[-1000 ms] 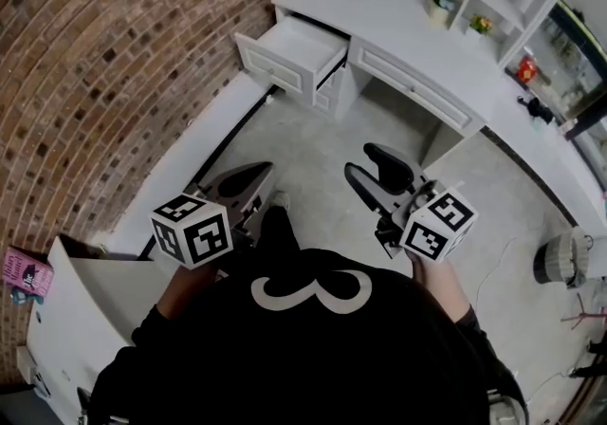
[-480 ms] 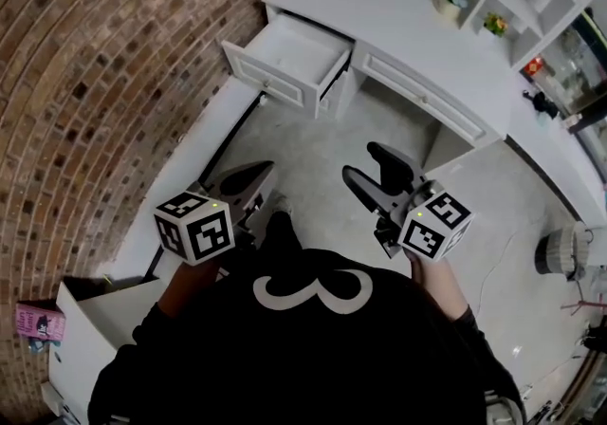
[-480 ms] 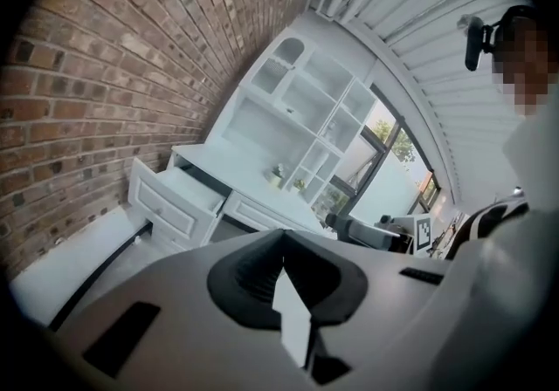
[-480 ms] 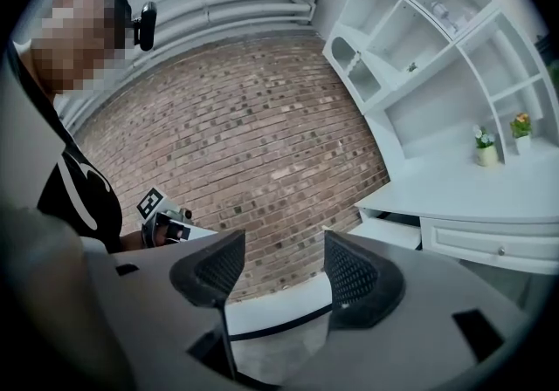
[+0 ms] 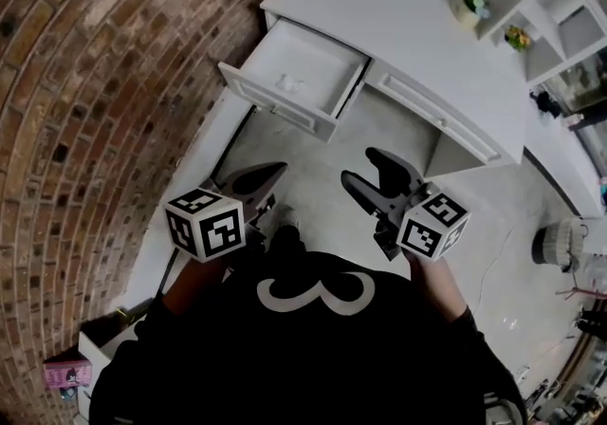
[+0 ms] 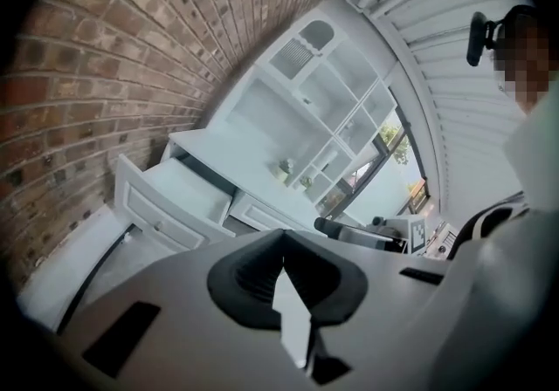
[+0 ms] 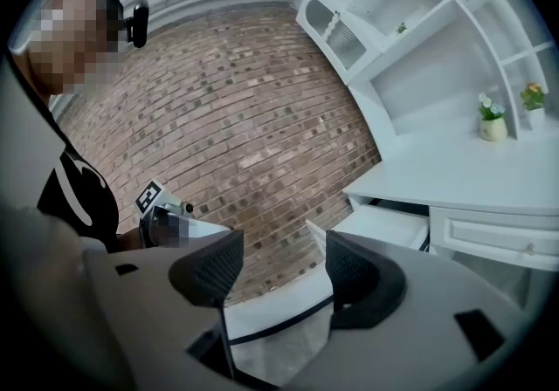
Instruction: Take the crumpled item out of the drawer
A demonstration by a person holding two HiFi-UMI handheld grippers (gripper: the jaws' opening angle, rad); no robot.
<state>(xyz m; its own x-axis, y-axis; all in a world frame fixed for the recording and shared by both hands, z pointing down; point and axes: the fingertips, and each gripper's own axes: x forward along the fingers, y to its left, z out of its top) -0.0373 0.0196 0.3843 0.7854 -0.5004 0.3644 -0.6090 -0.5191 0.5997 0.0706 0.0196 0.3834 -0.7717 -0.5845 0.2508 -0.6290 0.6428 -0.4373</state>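
**Head view, looking steeply down.** The person is standing on a grey floor (image 5: 313, 143) and holding both grippers out in front of a black top (image 5: 303, 347). The grippers are lying side by side and well apart, each tilting slightly downward toward an open drawer (image 5: 277, 102).

The left gripper (image 5: 273, 170) is riding on the side of the brick wall (image 5: 104, 72), with its marker cube (image 5: 206, 222) sitting at the rear. In the left gripper view, the left gripper (image 6: 281, 234) is showing its jaws pressing together with nothing between them.

The right gripper (image 5: 360, 165) is carrying its own marker cube (image 5: 433, 224) at the rear. Its jaws have just been opening and are standing wide apart. In the right gripper view, the right gripper (image 7: 281, 251) is holding nothing, with only brick wall and floor showing through the gap.

**Task object.** The crumpled item (image 5: 289, 83), small and white, is lying on the bottom of the drawer, toward the front panel and well apart from both grippers.

**Room.** The drawer is projecting from the left end of a white desk (image 5: 408, 15), just beside the brick wall. A second drawer (image 5: 432, 115), to its right, is sitting closed. A small potted plant (image 5: 471, 4) is standing at the back of the desk top, near white shelving (image 5: 560, 6).
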